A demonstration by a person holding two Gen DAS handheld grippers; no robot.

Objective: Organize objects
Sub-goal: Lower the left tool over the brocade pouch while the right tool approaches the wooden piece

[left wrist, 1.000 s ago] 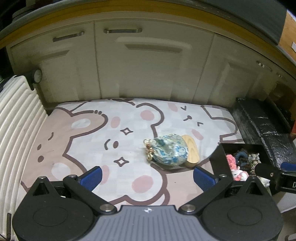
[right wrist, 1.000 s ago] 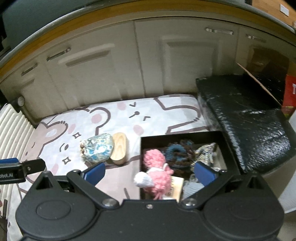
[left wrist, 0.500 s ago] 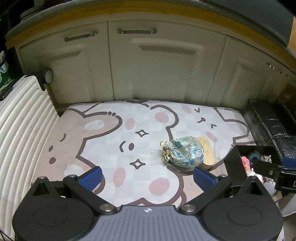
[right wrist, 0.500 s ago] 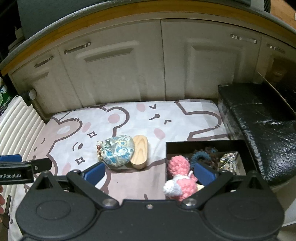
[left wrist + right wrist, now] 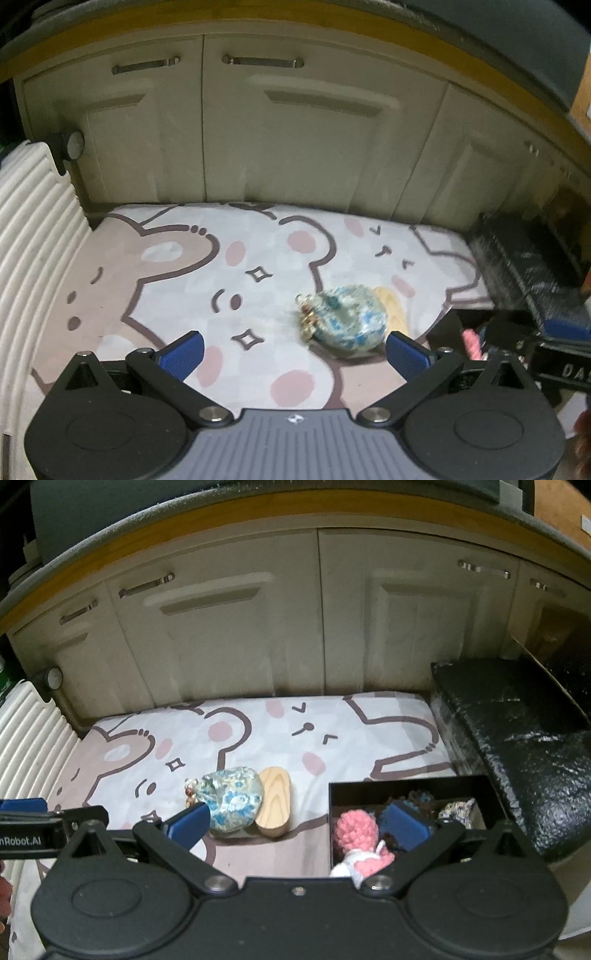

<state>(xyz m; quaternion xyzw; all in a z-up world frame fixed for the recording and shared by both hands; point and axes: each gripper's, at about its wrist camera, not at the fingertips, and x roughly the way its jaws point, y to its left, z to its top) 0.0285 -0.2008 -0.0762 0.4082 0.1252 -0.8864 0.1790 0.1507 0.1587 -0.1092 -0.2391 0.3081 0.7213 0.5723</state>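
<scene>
Swung back toward the pouch since half a second ago, now blurred. Left gripper [image 5: 295, 350] spread wide, empty, hovering above the mat [image 5: 258, 258]. Right gripper [image 5: 299, 821] likewise wide, gripping nothing. Floral pouch [image 5: 232, 799] lying on the mat, touching the wooden piece [image 5: 275, 805], beside the black box [image 5: 406, 784] of knitted items.

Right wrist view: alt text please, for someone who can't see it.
An open right gripper hangs empty above a cartoon-bear mat, where a blue floral drawstring pouch leans against an oval wooden dish. To the right, a black box holds a pink crocheted doll and hair ties.
</scene>
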